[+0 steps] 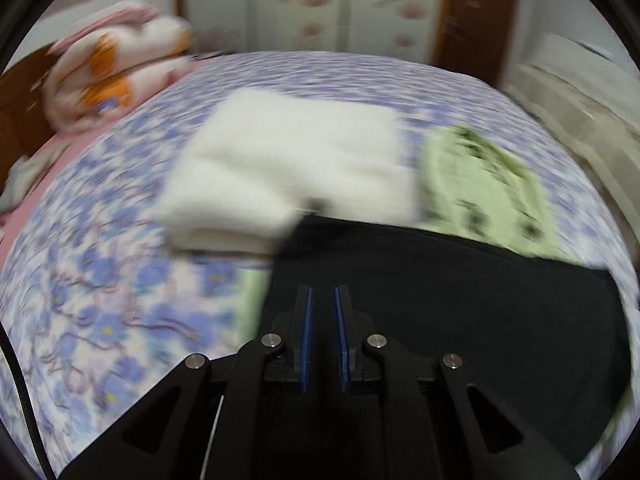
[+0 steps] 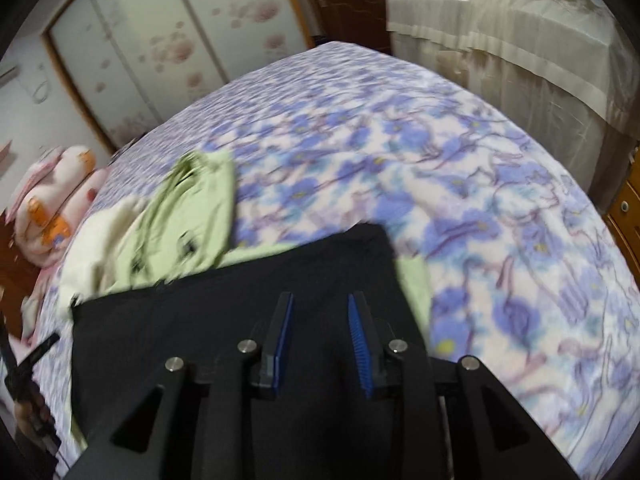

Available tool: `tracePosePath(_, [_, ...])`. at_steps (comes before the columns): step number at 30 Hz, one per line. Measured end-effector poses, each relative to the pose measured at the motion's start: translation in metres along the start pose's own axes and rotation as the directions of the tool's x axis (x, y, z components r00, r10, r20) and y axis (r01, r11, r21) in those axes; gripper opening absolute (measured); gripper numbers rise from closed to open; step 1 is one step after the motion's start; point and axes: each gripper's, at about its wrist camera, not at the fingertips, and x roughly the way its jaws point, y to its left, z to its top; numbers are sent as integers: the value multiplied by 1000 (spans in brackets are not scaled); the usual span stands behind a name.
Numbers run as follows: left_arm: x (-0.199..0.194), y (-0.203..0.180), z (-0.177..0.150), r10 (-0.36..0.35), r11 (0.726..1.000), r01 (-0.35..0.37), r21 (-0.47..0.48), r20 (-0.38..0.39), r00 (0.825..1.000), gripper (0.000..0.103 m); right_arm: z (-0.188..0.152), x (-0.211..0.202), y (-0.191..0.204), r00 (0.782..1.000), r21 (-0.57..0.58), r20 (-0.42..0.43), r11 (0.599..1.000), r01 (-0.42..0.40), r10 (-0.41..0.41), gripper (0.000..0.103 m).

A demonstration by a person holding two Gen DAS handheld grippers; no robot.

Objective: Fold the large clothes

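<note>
A folded white cloth (image 1: pixel 288 168) and a green garment (image 1: pixel 488 188) are seen lying on the floral bedspread (image 1: pixel 100 280), just beyond the black garment (image 1: pixel 440 280). The black garment is spread flat beneath both claws. The left gripper (image 1: pixel 322 292) is narrowly parted, nothing between; the right gripper (image 2: pixel 320 300) is wider, empty. No legible writing is found.

Left wrist view, motion-blurred. Left gripper (image 1: pixel 322 292), blue pads (image 1: pixel 307 332) set narrowly apart with nothing between them, above a black garment (image 1: pixel 440 300). Beyond lie a folded white cloth (image 1: pixel 288 168) and a light-green garment (image 1: pixel 488 188) on a blue floral bedsheet (image 1: pixel 120 300).
</note>
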Motion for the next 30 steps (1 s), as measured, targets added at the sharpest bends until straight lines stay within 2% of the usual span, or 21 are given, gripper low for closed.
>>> tracePosePath(2, [-8,-31,-13,-83,996,83,32,-16,996,9,-20,-2,26,999,-50,-33,998,-30,28,28])
tracePosePath(4, [-11,-65,-28,-163,986,165,33,-45,986,10,-40,0,52,996,-96,-64,993,-74,68,28])
tracePosePath(6, [-6,-92,-46,-206,977,209,34,-81,975,10,-60,5,80,991,-143,-95,984,-110,97,28])
tracePosePath(8, [6,-109,-63,-184,981,191,45,-120,976,10,-81,13,107,984,-191,-132,971,-142,117,28])
tracePosePath(9, [14,-114,-71,-148,986,157,57,-135,980,10,-89,17,116,982,-217,-147,965,-148,117,28])
tracePosePath(11, [26,-110,-81,-49,995,60,79,-132,990,10,-109,29,134,981,-291,-179,948,-130,80,28])
tracePosePath(13, [26,-96,-85,66,994,-58,94,-79,995,13,-122,37,137,981,-354,-190,931,-91,23,28])
tracePosePath(15, [25,-73,-85,157,985,-151,88,-65,985,13,-128,37,125,986,-404,-162,914,-31,-38,28])
tracePosePath(17, [25,-47,-88,153,987,-148,54,-88,984,13,-125,30,100,989,-415,-109,909,44,-97,26])
tracePosePath(18, [23,-35,-90,151,988,-147,44,-96,984,15,-123,27,89,990,-407,-103,912,52,-102,25])
tracePosePath(19, [20,-27,-92,165,986,-161,46,-97,982,16,-119,24,72,981,-392,-80,910,132,-177,26])
tracePosePath(20, [18,-19,-95,189,981,-185,56,-98,977,16,-117,21,58,970,-374,-67,907,193,-234,34])
tracePosePath(21, [15,-13,-97,193,980,-188,59,-100,976,16,-114,17,39,956,-341,-59,906,253,-289,35])
tracePosePath(23, [13,-6,-102,197,980,-193,56,-103,975,16,-110,11,4,949,-263,-87,926,272,-304,35])
tracePosePath(26, [8,-1,-106,211,977,-206,53,-111,971,17,-109,-2,-25,960,-186,-111,955,232,-255,30])
tracePosePath(30, [3,3,-109,214,977,-210,43,-147,966,21,-109,2,-13,937,-245,-118,924,292,-328,33])
